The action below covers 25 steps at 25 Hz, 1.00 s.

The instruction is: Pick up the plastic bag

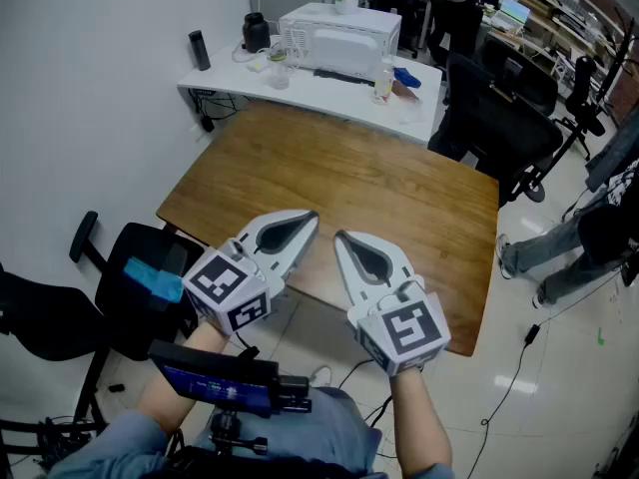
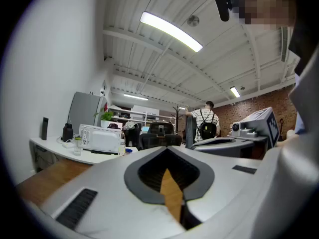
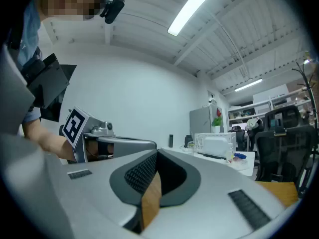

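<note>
I see no plastic bag that I can pick out in any view. Both grippers hang level, side by side, over the near edge of the bare brown wooden table (image 1: 339, 178). My left gripper (image 1: 311, 218) has its jaws meeting at the tip with nothing between them; in its own view the left gripper (image 2: 167, 149) shows only table wood through the gap behind the tips. My right gripper (image 1: 341, 238) is shut and empty too, and the right gripper (image 3: 157, 153) looks out along the table toward the white desk.
A white desk (image 1: 230, 80) at the back carries a microwave (image 1: 339, 35), a bottle (image 1: 383, 80), a blue item (image 1: 406, 76) and a dark flask (image 1: 200, 50). Black office chairs (image 1: 494, 118) stand at the right; another chair with a blue object (image 1: 153, 275) is at the near left.
</note>
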Tool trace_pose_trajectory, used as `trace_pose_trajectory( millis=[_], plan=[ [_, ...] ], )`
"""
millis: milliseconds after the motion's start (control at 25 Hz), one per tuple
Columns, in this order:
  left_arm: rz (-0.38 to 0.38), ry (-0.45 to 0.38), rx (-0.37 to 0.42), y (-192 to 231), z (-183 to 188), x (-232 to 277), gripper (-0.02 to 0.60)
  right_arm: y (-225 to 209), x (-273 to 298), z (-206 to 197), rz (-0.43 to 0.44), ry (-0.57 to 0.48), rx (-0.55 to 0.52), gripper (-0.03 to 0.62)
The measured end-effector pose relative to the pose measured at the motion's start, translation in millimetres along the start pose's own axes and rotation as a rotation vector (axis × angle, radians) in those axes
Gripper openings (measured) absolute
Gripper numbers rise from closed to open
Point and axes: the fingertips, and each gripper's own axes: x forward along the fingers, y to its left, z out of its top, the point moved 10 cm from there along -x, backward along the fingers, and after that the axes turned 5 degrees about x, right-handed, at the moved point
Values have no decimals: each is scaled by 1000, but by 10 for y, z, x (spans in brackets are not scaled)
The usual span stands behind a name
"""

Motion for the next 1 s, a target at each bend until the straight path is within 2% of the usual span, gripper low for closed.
trace_pose_trajectory(
  millis=[240, 400, 720, 1000],
  plan=[
    [12, -3, 3, 89, -13, -116, 8, 100, 152, -1, 22, -11, -7, 3],
    [53, -7, 9, 188, -3, -271, 8, 179, 308, -1, 60, -12, -5, 3],
    [193, 2, 24, 493, 57, -759, 8, 487, 799, 29, 190, -19, -2, 3],
    [358, 16, 29, 697, 52, -1336, 8, 880, 1271, 17, 356, -9, -13, 3]
  ],
)
